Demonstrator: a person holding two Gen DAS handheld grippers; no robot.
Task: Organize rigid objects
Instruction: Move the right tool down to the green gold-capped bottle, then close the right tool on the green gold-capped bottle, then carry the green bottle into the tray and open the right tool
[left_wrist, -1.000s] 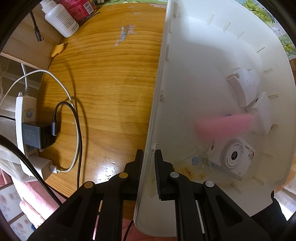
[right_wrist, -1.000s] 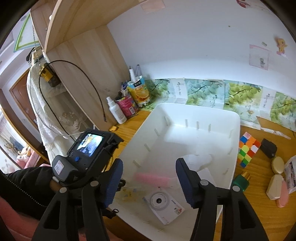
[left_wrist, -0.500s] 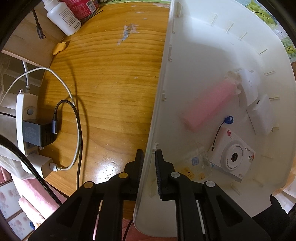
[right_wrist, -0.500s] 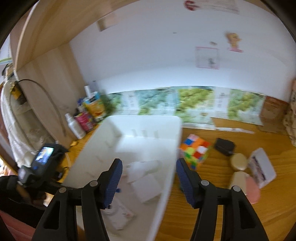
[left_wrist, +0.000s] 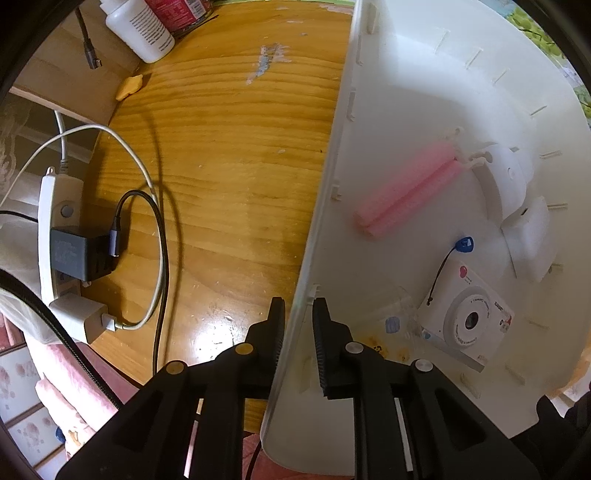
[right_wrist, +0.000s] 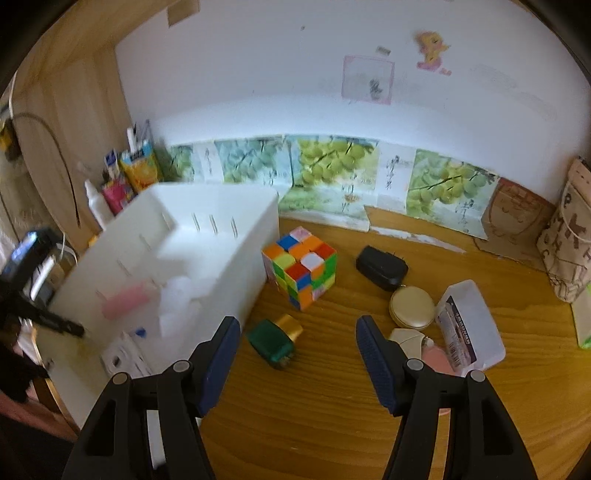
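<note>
1. Wooden surface (right_wrist: 332, 406): glossy, grained, orange-brown.
2. White plastic bin (left_wrist: 406, 110): smooth, rectangular, ribbed inner walls, resting on surface at left in right wrist view.
3. Left gripper (left_wrist: 298, 325): black ridged fingers (left_wrist: 275, 332) pinching bin's near side wall, one outside, one inside.
4. Right gripper (right_wrist: 297, 354): blue-padded fingers (right_wrist: 221, 350) spread wide, holding nothing, above surface just right of bin.
5. Rubik's cube (right_wrist: 300, 271): multicoloured, touching or just beside bin's outer wall, ahead of the right gripper's gap.
6. White toy camera (left_wrist: 467, 321): boxy, round lens, inside bin, near left gripper's inner finger.
7. Pink tube (left_wrist: 406, 190): cylindrical, blurred, lying inside bin, further in.
8. Green bottle (right_wrist: 273, 341): gold cap, lying on its side close ahead of right gripper's left finger.
9. Round cream compact (right_wrist: 412, 308): ahead of right finger.
</note>
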